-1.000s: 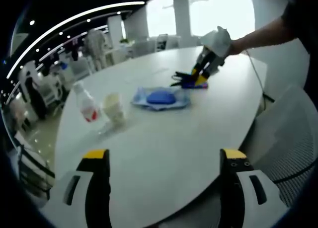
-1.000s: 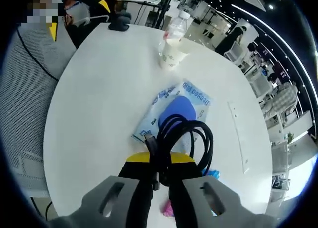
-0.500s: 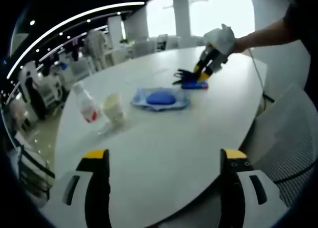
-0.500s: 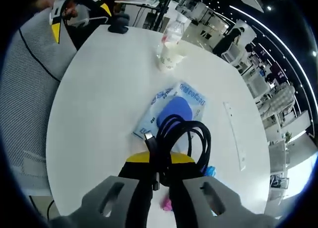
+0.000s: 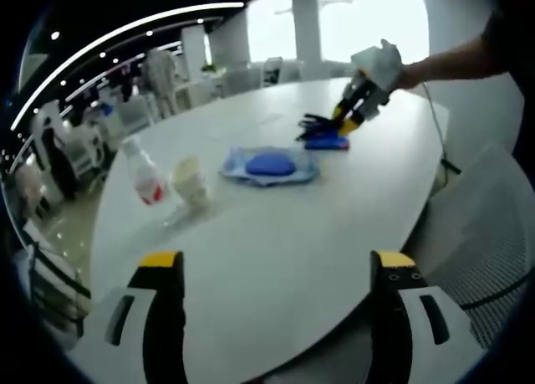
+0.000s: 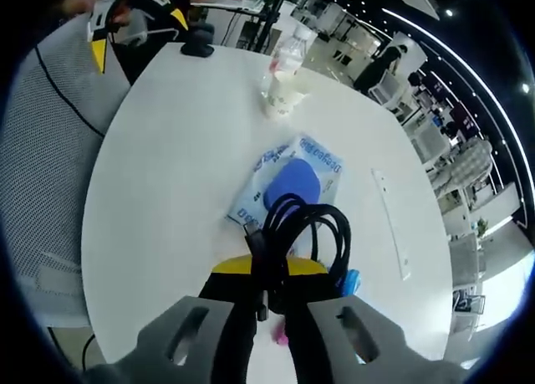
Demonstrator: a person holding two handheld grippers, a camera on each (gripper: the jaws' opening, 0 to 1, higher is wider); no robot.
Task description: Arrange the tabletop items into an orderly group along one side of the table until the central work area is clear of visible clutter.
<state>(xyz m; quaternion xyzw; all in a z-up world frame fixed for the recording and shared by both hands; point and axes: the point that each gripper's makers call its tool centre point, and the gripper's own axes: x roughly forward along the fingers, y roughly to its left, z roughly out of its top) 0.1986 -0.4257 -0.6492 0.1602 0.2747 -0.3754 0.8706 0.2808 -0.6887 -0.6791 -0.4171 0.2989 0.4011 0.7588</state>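
Right gripper view: right gripper (image 6: 267, 279) clamped on a coiled black cable (image 6: 303, 232), above the blue packet (image 6: 288, 181) (bottle (image 6: 285, 56) and cup (image 6: 280, 95) stand beyond). Left gripper (image 5: 276, 271) gapes wide over the white table's (image 5: 276, 233) edge.

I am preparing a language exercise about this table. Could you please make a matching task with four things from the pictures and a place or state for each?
Things:
1. black cable
2. clear packet
3. paper cup
4. left gripper

States:
A. open, holding nothing
B. lying flat on the table, blue inside
C. gripped by the right gripper
D. standing beside the plastic bottle

Pairs: 1-C, 2-B, 3-D, 4-A
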